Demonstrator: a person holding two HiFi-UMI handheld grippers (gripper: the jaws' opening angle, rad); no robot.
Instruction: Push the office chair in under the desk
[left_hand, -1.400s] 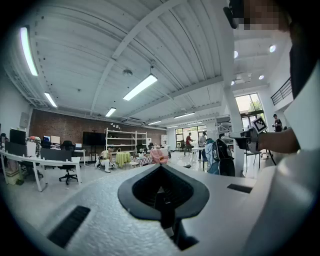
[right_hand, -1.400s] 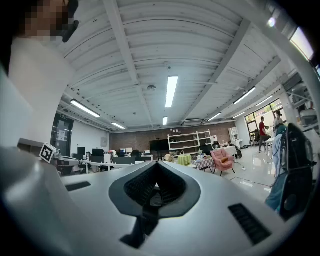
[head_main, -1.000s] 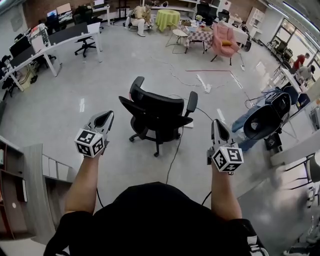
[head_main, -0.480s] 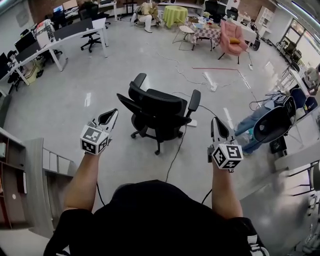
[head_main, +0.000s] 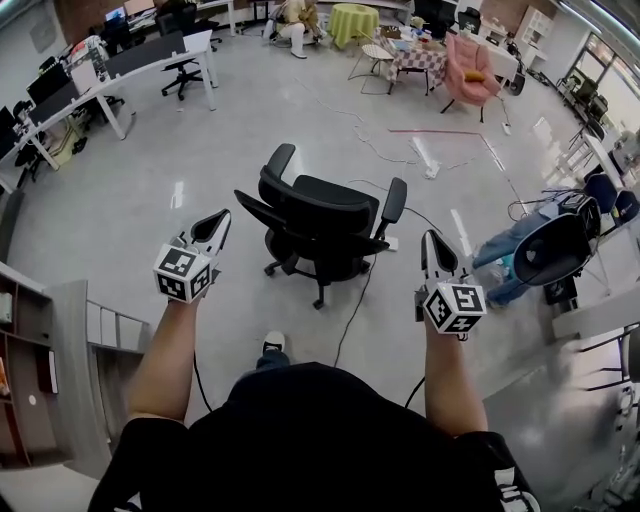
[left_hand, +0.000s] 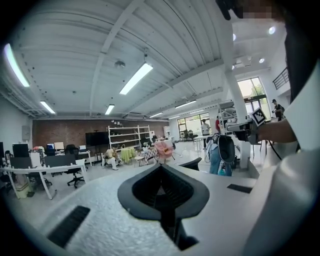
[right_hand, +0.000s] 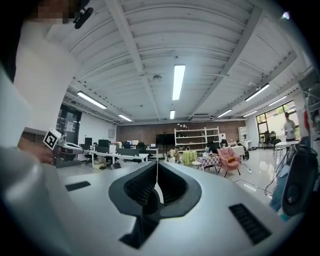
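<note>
The black office chair (head_main: 322, 225) stands on the open grey floor with its back toward me, away from any desk. My left gripper (head_main: 221, 216) is held up to the chair's left, shut and empty, a short gap from its armrest. My right gripper (head_main: 430, 238) hangs to the chair's right, also shut with nothing in it. Long white desks (head_main: 130, 75) line the far left of the room. The left gripper view shows the shut left gripper (left_hand: 161, 166) and a dark edge of the chair (left_hand: 192, 163) beyond it. Shut jaws of the right gripper (right_hand: 156, 167) fill the right gripper view.
A black cable (head_main: 352, 300) trails over the floor from the chair toward me. A second black chair (head_main: 545, 250) and a person in jeans (head_main: 495, 260) are at the right, by a white desk (head_main: 600, 305). Grey shelving (head_main: 60, 370) stands at my left. My shoe (head_main: 272, 345) is behind the chair.
I have stepped toward the chair and a shoe now shows below it. Both grippers stay shut at roughly the same height on either side of the chair.
</note>
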